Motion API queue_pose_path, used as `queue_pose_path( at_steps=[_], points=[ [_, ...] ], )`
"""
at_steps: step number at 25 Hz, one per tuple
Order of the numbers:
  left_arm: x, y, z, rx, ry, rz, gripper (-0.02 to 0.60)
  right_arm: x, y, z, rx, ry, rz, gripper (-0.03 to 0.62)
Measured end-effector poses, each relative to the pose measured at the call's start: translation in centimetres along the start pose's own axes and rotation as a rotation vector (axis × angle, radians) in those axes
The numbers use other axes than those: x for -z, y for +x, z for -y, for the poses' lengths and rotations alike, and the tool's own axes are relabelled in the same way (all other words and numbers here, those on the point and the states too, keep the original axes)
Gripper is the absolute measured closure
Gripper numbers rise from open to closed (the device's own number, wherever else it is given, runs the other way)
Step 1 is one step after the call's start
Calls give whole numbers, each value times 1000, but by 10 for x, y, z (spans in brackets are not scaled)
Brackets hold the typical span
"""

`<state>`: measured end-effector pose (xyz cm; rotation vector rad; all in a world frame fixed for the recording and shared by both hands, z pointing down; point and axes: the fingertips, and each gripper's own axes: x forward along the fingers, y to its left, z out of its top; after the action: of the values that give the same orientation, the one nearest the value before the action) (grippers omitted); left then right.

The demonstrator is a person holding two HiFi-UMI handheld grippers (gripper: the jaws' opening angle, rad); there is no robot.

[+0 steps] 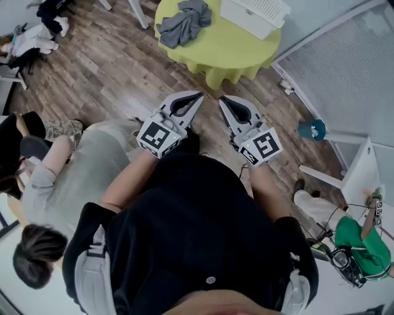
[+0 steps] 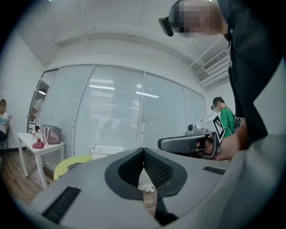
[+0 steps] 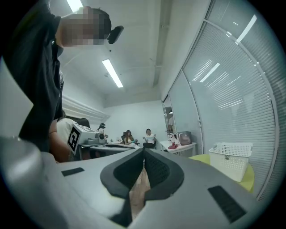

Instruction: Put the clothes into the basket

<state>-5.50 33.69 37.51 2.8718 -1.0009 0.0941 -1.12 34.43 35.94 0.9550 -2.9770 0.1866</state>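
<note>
Both claws shut and empty: left claw [image 1: 198,96], right claw [image 1: 224,99], side by side, well short of the tabletop [image 1: 228,52]. Grey clothes [image 1: 183,23] heaped on the tabletop's left part; basket [image 1: 255,13] on its right. Step: approach. Open a claw before contact, pinch the thick bunched middle, lift clear of the basket rim.

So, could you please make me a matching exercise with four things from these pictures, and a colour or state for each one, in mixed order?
Things:
1. clothes
2. basket
3. table
4. left hand-held gripper

Descriptions:
A. white, with small holes
B. shut, holding nothing
C. grey, crumpled
D. round, covered in yellow-green

Pairs: 1-C; 2-A; 3-D; 4-B
</note>
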Motion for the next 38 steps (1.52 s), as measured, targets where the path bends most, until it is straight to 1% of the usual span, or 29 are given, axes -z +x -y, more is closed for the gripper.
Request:
queue_pose_path(
  at_steps=[7, 17, 21, 28, 34, 38],
  points=[
    [-11, 22, -64, 6, 6, 12, 571, -9, 59, 34, 3, -3, -24, 568],
    [-9, 23, -141, 0, -15, -1, 571, -3, 133, 61, 7, 6, -63, 568],
    [-9, 29, -165, 5, -23, -5, 571, -3, 153, 74, 17, 8, -65, 568],
    [-8, 50, -197, -16, -35, -17, 571, 0, 175, 106, 19, 21, -70, 568],
    [-9, 76, -221, -47, -29, -25, 571, -3, 189, 140, -5, 14, -57, 568],
    [-12, 102, -235, -55, -34, -24, 571, -7, 199, 168, -28, 14, -58, 568]
  ],
)
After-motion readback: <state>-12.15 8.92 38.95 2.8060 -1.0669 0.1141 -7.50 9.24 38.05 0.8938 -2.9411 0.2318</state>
